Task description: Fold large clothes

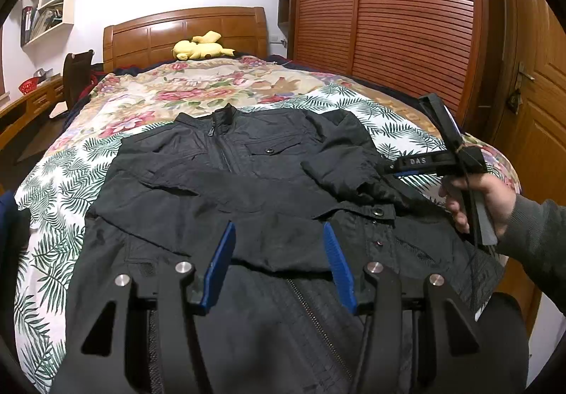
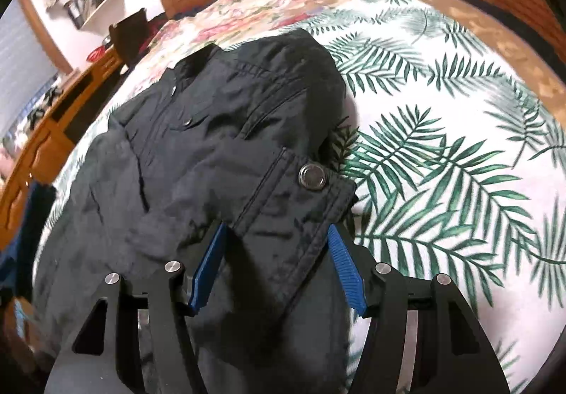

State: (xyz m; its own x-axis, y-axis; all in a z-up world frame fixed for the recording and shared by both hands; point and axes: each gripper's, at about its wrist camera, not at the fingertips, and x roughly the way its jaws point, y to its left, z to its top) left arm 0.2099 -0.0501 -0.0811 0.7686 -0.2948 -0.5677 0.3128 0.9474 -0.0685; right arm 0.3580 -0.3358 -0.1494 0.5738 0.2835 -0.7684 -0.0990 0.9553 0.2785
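Note:
A black zip jacket (image 1: 247, 188) lies front-up on the bed, its collar at the far end. The right sleeve is folded across its chest. My left gripper (image 1: 278, 227) hovers open over the jacket's lower middle, with nothing between its blue pads. At the jacket's right edge a hand holds my right gripper (image 1: 389, 168), which points at the sleeve end. In the right wrist view the sleeve cuff (image 2: 283, 203), with its metal snap button (image 2: 311, 176), lies between the spread blue pads of my right gripper (image 2: 277, 229). I see no pinch on the cloth.
The bedspread (image 2: 442, 146) has a palm-leaf print near me and flowers farther off. A yellow plush toy (image 1: 201, 47) sits by the wooden headboard (image 1: 184, 29). A slatted wardrobe (image 1: 389, 11) stands to the right. A desk (image 1: 28, 103) and wall shelves (image 1: 49, 4) are on the left.

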